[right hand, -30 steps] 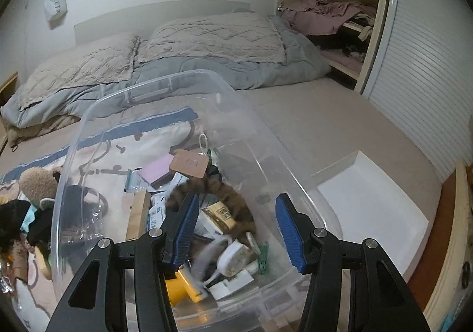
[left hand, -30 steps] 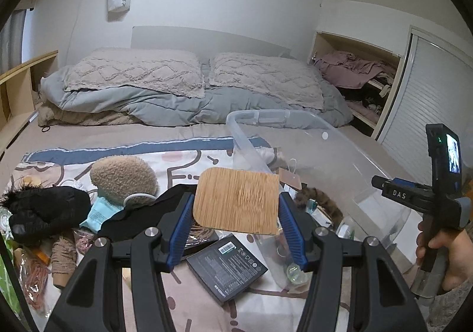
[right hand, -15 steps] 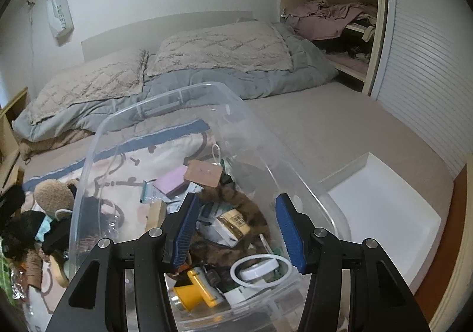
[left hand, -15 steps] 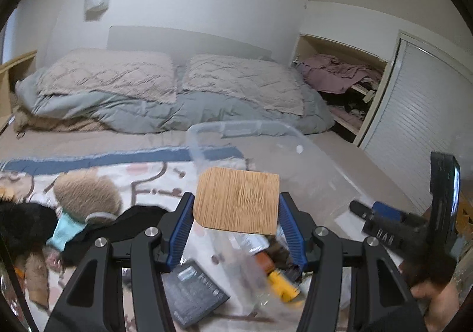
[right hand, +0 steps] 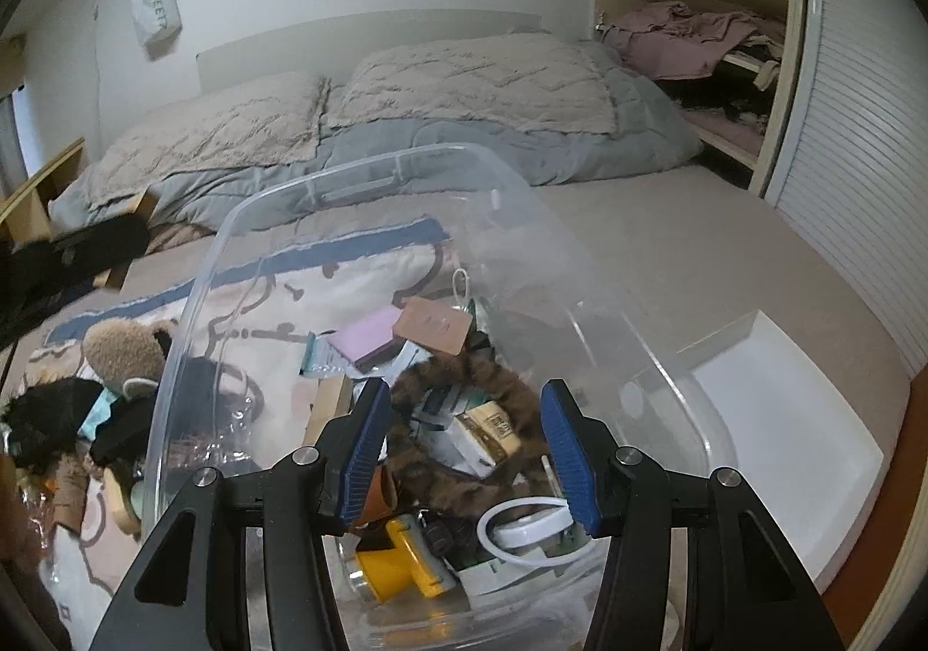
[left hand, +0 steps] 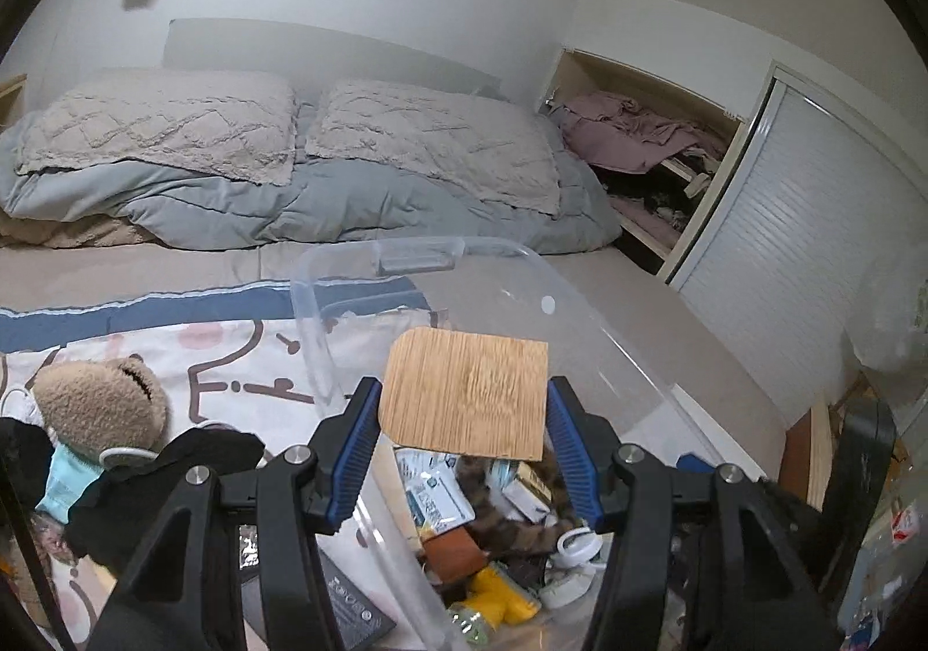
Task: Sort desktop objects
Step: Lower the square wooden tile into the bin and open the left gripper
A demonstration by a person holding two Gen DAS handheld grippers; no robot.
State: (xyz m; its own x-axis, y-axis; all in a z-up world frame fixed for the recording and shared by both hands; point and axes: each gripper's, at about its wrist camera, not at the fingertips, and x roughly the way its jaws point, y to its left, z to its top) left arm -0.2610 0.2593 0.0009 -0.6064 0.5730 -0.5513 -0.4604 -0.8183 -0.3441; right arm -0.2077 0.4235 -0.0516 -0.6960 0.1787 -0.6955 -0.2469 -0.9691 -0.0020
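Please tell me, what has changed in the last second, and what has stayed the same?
The left gripper, still shut on the bamboo board, has carried it to the right, from over the dark box on the blanket to over the clear plastic bin. Nothing was let go. The right gripper stays open and empty at the bin. The brown plush and black cloth have not moved.
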